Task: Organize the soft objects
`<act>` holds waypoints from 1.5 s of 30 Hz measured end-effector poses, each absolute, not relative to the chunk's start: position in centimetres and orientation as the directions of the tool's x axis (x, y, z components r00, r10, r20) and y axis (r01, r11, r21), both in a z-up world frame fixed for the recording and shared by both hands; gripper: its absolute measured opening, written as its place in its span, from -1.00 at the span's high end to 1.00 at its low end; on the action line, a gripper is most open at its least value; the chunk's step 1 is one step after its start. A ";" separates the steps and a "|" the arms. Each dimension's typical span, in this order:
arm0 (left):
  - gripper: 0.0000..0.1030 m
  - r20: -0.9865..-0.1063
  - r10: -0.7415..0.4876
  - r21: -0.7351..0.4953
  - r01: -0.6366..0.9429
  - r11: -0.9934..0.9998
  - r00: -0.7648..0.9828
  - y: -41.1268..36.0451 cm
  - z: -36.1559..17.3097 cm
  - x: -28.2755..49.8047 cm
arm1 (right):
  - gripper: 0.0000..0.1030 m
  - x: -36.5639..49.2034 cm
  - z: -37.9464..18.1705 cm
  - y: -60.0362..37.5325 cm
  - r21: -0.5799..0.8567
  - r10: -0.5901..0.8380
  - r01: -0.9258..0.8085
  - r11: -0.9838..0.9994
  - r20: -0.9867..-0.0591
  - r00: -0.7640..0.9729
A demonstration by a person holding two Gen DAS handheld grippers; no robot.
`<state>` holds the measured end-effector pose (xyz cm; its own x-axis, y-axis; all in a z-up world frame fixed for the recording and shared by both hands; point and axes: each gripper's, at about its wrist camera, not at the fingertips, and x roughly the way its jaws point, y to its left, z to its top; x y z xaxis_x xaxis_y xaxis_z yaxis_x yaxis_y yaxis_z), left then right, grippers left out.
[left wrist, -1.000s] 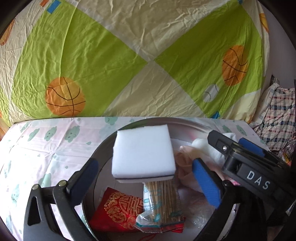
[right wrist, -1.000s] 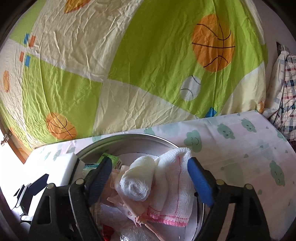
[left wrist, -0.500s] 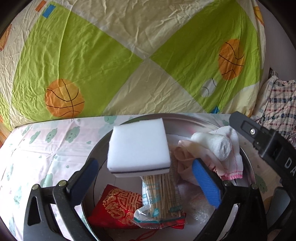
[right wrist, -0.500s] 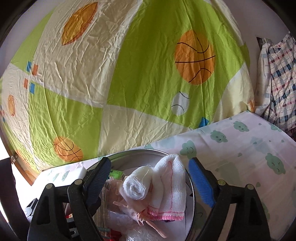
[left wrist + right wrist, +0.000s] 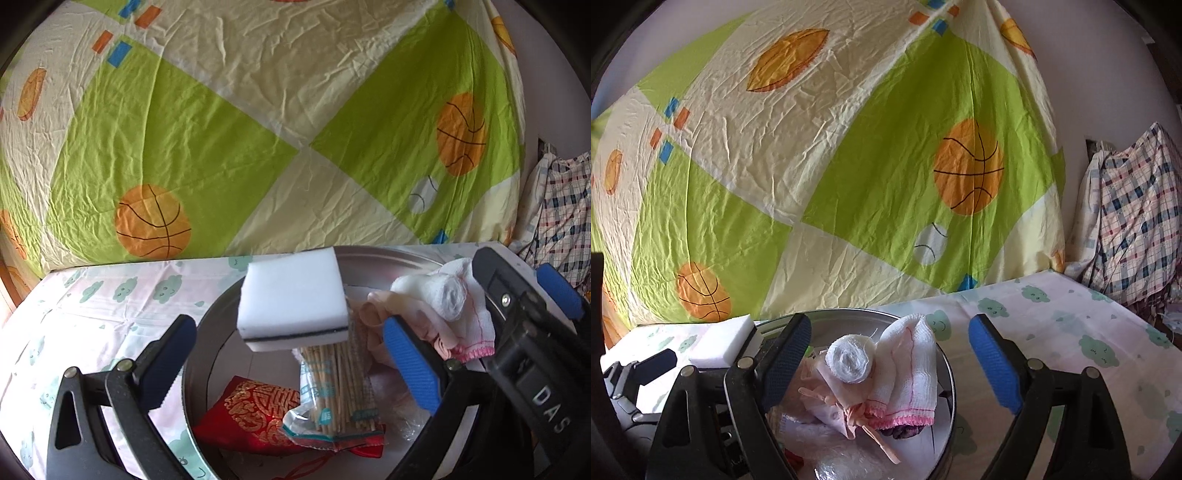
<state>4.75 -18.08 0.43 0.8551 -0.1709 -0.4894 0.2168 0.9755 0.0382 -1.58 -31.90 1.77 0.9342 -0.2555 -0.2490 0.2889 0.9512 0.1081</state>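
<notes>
A white sponge with a dark stripe lies propped on the near-left rim of a round metal tin; it also shows as sponge. My left gripper is open, its blue pads well clear on either side of the sponge. A rolled white gauze cloth with pink trim rests on a pale pink cloth inside the tin. My right gripper straddles the gauze, jaws opening, pads not touching it. The right gripper also shows at the tin's right edge.
Inside the tin lie a red embroidered pouch, a bag of toothpicks and clear plastic. The tin stands on a cloud-print sheet. A green and cream basketball sheet hangs behind; plaid cloth is piled at right.
The right gripper has swung to the right, so the gauze roll now sits left of centre between wider jaws. The gauze stays in the tin. The sponge has kept its place.
</notes>
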 end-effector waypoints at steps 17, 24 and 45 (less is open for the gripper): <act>-0.99 -0.308 -0.128 0.071 0.157 0.985 0.943 -17.0 0.1 1.8 | -0.84 -4.2 1.5 -29.8 0.072 -0.289 0.304 0.950 -0.170 0.942; -0.99 -0.290 -0.141 0.038 0.158 0.987 0.947 -16.4 0.1 0.9 | -0.88 -6.2 1.8 -29.8 0.092 -0.328 0.336 0.937 -0.095 0.940; -0.99 -0.276 -0.155 -0.007 0.160 0.987 0.948 -14.2 0.1 -1.7 | -0.93 -10.8 2.2 -29.3 0.117 -0.399 0.395 0.911 0.014 0.917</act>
<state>-1.66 -14.16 0.13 0.9484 -0.1554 -0.2765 0.1597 0.9871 -0.0072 -10.77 -29.29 2.19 0.9170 -0.3987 0.0136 0.3946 0.9114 0.1173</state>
